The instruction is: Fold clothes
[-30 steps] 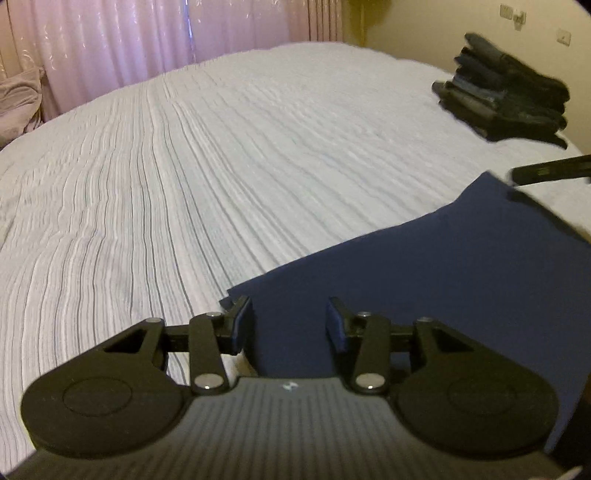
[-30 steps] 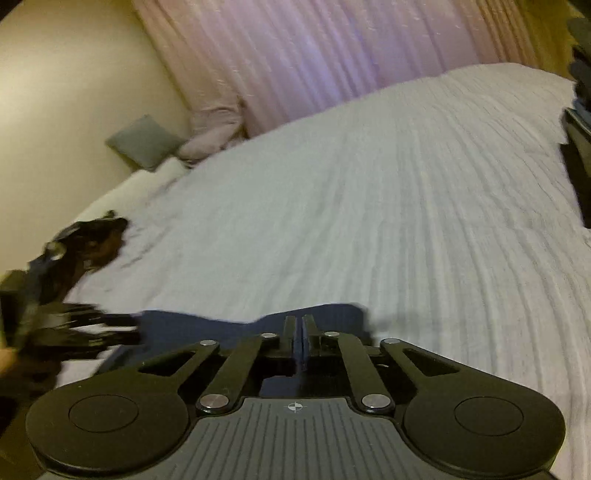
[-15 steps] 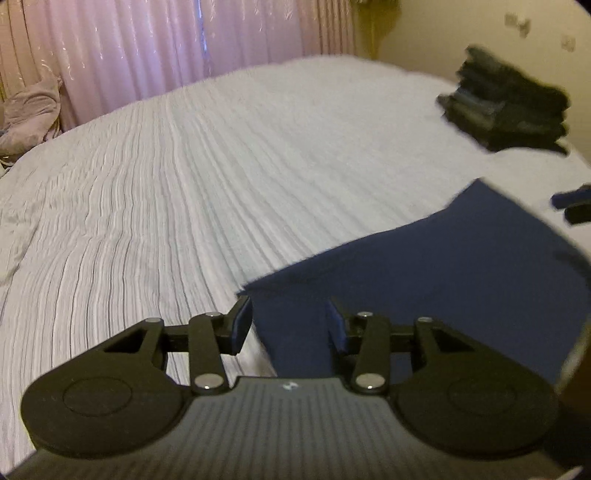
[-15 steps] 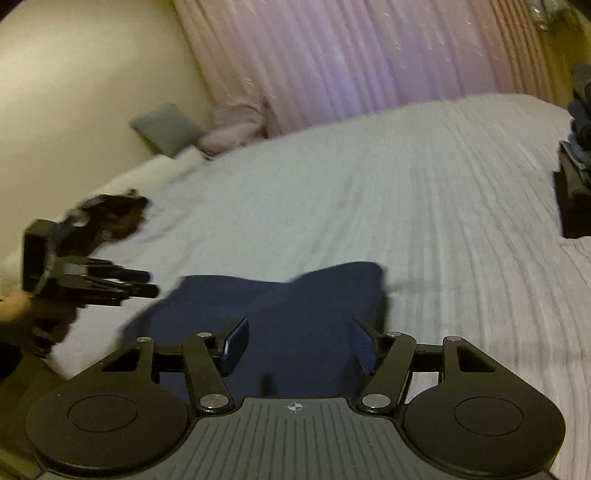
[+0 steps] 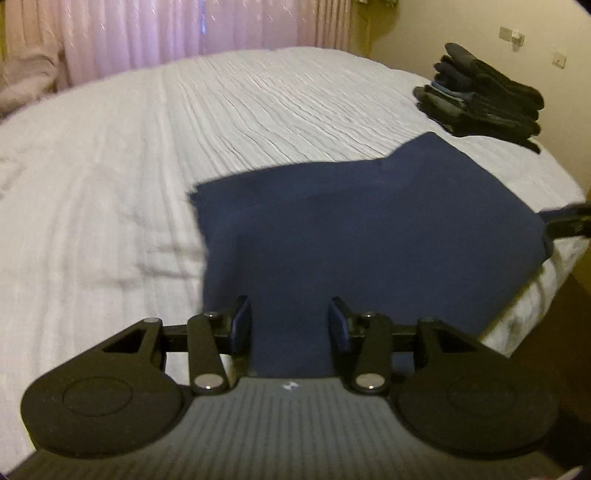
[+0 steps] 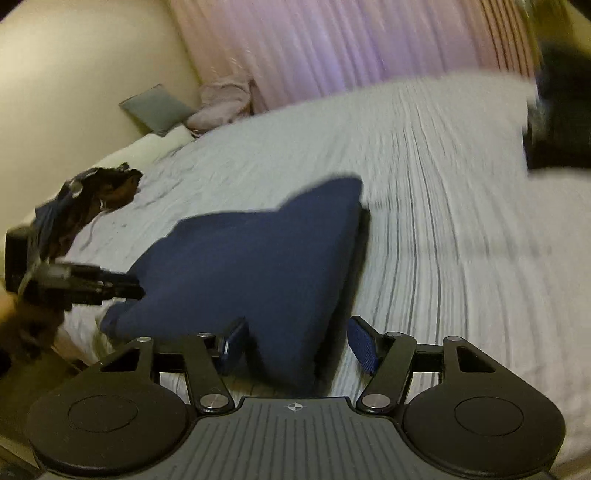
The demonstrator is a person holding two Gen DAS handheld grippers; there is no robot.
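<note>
White ribbed bedspread (image 5: 110, 206) filling both views, pink curtains (image 5: 166, 33) behind, beige wall to the side.

Navy garment (image 5: 369, 229), folded flat, lying near bed edge directly ahead of left gripper (image 5: 290, 325). Left fingers spread wide, blue pads (image 5: 242, 325) on either side of garment's near edge, nothing clamped. Garment's near strip running down between the fingers toward gripper body.

Right gripper (image 6: 297, 345) likewise spread wide, nothing held. Same navy garment (image 6: 251, 266) just ahead of and between its fingers, mostly toward the left finger; right finger pad (image 6: 364, 345) over bare bedspread (image 6: 461, 258).

Stack of folded dark clothes (image 5: 484, 96) well beyond left gripper's right finger, far side of bed. Same stack, blurred, at upper right edge of right wrist view.

Loose heap of dark unfolded clothes (image 6: 92, 195) far out past right gripper's left finger, near grey cushion (image 6: 155, 109) and pink bundle (image 6: 225, 101) by the wall.

Each gripper visible in the other's view: left one at garment's left corner, right one at frame edge beside garment's right corner. Right wrist view motion-blurred.
</note>
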